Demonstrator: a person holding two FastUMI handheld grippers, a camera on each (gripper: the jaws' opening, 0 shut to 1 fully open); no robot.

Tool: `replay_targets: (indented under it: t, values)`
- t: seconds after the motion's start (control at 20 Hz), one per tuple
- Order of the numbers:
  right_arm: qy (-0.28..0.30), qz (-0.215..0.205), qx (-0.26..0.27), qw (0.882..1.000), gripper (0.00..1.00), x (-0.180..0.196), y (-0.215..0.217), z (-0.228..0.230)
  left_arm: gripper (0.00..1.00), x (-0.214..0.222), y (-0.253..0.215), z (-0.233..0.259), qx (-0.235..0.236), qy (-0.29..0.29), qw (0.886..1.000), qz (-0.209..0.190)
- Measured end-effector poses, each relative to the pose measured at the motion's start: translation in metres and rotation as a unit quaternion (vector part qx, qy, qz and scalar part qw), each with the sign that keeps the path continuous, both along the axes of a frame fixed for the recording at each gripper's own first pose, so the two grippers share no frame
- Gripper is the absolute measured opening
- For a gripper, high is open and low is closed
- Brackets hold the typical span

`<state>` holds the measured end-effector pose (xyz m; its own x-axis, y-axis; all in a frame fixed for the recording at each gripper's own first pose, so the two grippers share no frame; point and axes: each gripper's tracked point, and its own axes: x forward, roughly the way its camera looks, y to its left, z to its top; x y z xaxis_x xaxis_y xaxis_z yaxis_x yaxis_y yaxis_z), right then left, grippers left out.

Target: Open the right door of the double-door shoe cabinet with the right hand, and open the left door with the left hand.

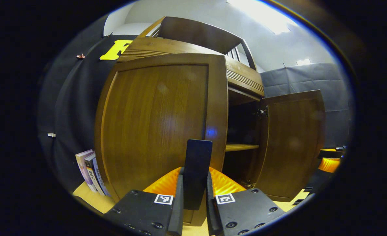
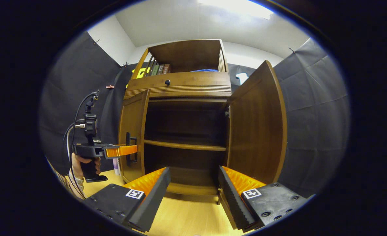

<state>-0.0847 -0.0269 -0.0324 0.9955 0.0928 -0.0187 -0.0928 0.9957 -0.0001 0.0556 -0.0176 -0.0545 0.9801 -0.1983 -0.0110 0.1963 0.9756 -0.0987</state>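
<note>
Right gripper view — shoe cabinet (image 2: 183,85) on pale wood floor (image 2: 187,213), jaws wide; left jaws grip door handle (image 1: 197,170).

No text can be read: the spines of the books (image 1: 90,172) beside the shoe cabinet (image 1: 160,121) carry print too blurred to make out, and the square coded markers (image 2: 134,193) on the grippers' finger mounts bear block patterns, not letters.

glossy wooden cabinet (image 2: 183,86); matt cloth wall (image 2: 311,108).
</note>
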Motion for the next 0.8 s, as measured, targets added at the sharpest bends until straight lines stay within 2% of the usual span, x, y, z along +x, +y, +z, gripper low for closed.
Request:
replay_targets:
  t: [0.35,0.6,0.8]
  values:
    - [0.006,0.047,0.034,0.998,0.94,0.018,0.045,-0.011,0.33,-0.042,0.023,0.003,0.002,0.011,1.000,-0.012]
    - [0.014,0.075,0.055,0.996,0.93,0.028,0.076,-0.018,0.34,-0.070,0.047,0.006,0.018,0.009,1.000,0.000]
    - [0.021,0.097,0.063,0.993,0.93,0.032,0.099,-0.022,0.33,-0.089,0.064,0.008,0.011,0.006,1.000,0.007]
